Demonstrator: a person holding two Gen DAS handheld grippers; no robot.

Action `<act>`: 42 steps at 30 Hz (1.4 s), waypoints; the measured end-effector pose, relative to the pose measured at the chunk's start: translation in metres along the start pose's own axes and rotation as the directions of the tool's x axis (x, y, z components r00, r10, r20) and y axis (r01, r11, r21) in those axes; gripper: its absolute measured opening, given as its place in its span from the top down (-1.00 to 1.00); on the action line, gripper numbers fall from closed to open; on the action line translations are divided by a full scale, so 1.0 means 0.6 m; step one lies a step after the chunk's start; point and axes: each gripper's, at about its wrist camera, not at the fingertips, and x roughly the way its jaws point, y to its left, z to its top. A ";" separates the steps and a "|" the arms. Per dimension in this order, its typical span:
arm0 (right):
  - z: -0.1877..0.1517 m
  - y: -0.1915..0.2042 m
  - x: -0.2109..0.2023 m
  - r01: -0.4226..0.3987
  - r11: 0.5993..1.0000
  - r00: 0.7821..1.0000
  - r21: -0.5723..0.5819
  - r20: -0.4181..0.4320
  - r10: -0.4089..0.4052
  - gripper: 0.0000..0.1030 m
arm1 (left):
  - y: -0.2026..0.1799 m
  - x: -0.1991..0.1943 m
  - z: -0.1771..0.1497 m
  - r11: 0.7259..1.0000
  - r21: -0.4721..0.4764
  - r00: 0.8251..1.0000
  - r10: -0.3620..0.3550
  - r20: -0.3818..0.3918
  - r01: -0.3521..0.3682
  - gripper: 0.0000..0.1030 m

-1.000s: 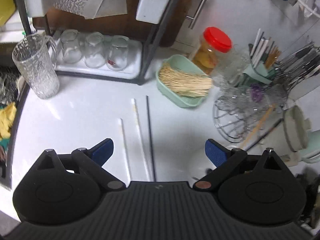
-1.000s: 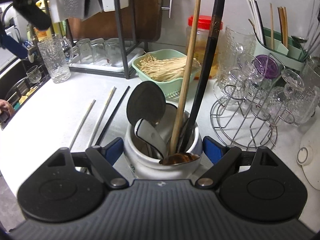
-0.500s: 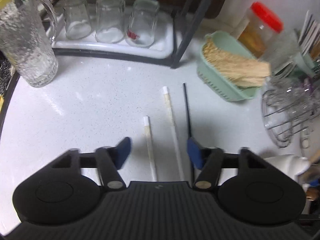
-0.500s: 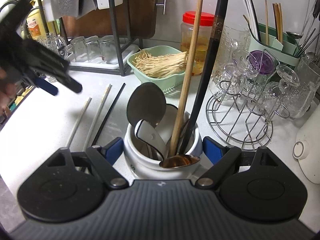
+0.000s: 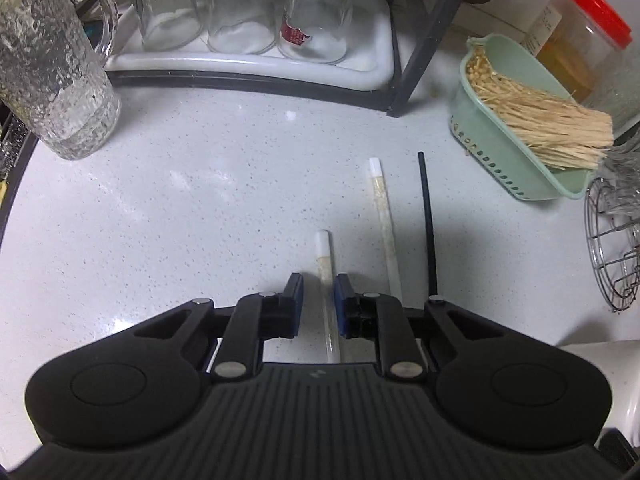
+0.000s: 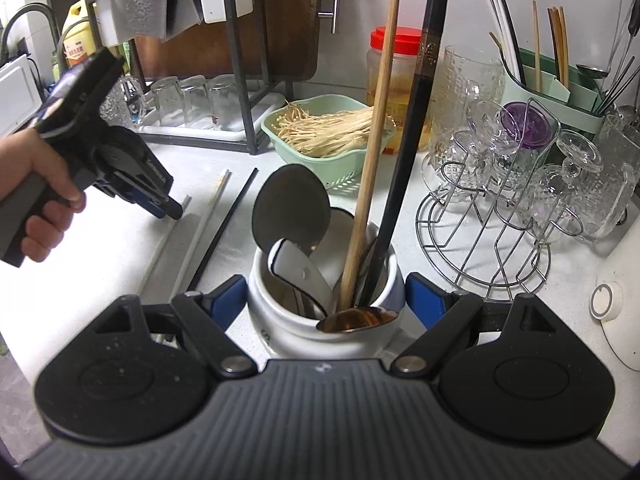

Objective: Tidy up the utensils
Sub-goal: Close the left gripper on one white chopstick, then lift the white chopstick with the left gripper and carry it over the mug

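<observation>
Three chopsticks lie side by side on the white counter: a short-showing white chopstick (image 5: 323, 248), a second white chopstick (image 5: 380, 200) and a black chopstick (image 5: 426, 208). My left gripper (image 5: 319, 280) points down over the first white one, its jaws closing with that chopstick between them; a gap still shows at the left pad. In the right wrist view a hand holds the left gripper (image 6: 170, 210) low over the chopsticks. My right gripper (image 6: 324, 292) grips a white crock (image 6: 280, 320) that holds a wooden chopstick (image 6: 376, 120), a black chopstick (image 6: 416, 120), a dark ladle (image 6: 290, 204) and spoons.
A textured glass pitcher (image 5: 52, 72) stands at the left, and a tray of upturned glasses (image 5: 240, 12) sits under a rack behind. To the right are a green basket of enoki mushrooms (image 5: 520, 120), a red-lidded jar (image 5: 580, 40), a wire glass rack (image 6: 500, 220) and a green utensil holder (image 6: 552, 92).
The left gripper has come down close to the counter and its jaws have narrowed from wide apart to either side of the leftmost white chopstick. The right gripper has stayed on the crock.
</observation>
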 end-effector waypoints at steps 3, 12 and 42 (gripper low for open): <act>-0.001 -0.002 -0.001 -0.009 1.000 1.000 0.003 0.005 0.009 -0.71 | -0.004 0.003 0.005 1.000 0.003 1.000 0.022 0.004 -0.022 0.62; -0.001 -0.006 -0.003 -0.029 1.000 1.000 -0.007 0.006 0.029 -0.71 | -0.037 0.012 0.019 0.996 0.055 0.997 0.075 -0.014 -0.074 0.71; 0.000 0.010 0.007 0.013 1.000 0.999 0.011 0.040 -0.014 -0.72 | -0.094 -0.279 -0.057 0.964 0.262 0.929 -0.130 0.346 0.038 0.87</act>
